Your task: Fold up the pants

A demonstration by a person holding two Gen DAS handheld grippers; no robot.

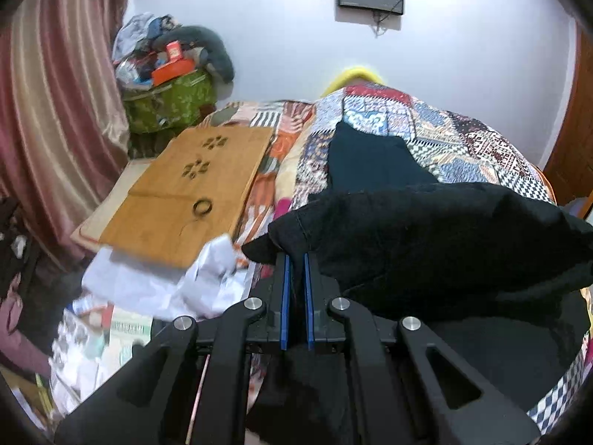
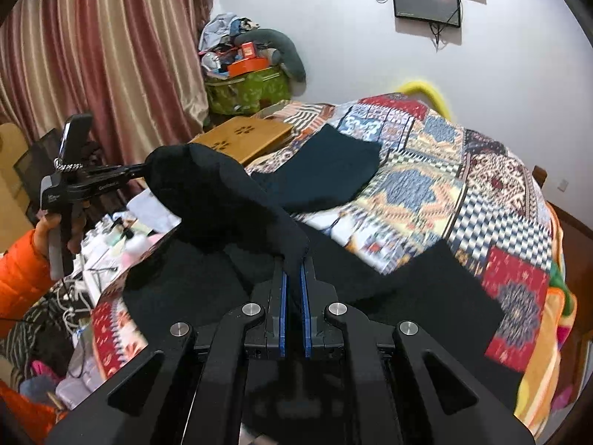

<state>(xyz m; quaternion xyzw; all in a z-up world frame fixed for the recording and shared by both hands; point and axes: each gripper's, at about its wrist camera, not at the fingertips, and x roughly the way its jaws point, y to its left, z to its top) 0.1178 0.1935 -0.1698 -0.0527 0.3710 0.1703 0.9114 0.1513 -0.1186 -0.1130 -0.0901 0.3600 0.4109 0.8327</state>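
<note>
Black pants [image 1: 426, 244] lie on a patchwork bedspread [image 1: 463, 137], with one end lifted off the bed. My left gripper [image 1: 295, 259] is shut on a lifted edge of the pants. In the right wrist view the pants [image 2: 222, 200] hang in a raised fold between both grippers. My right gripper [image 2: 293, 267] is shut on the near edge of that fold. The left gripper [image 2: 142, 170] shows at the left of that view, pinching the far end. A darker folded garment [image 2: 326, 170] lies flat on the bedspread [image 2: 463, 193] beyond.
A wooden lap tray [image 1: 192, 193] lies on the bed's left side by white cloth [image 1: 155, 282]. A green bag [image 2: 248, 91] piled with items stands against the wall by pink curtains [image 2: 92, 55]. Cluttered items and cables [image 2: 74, 296] sit left of the bed.
</note>
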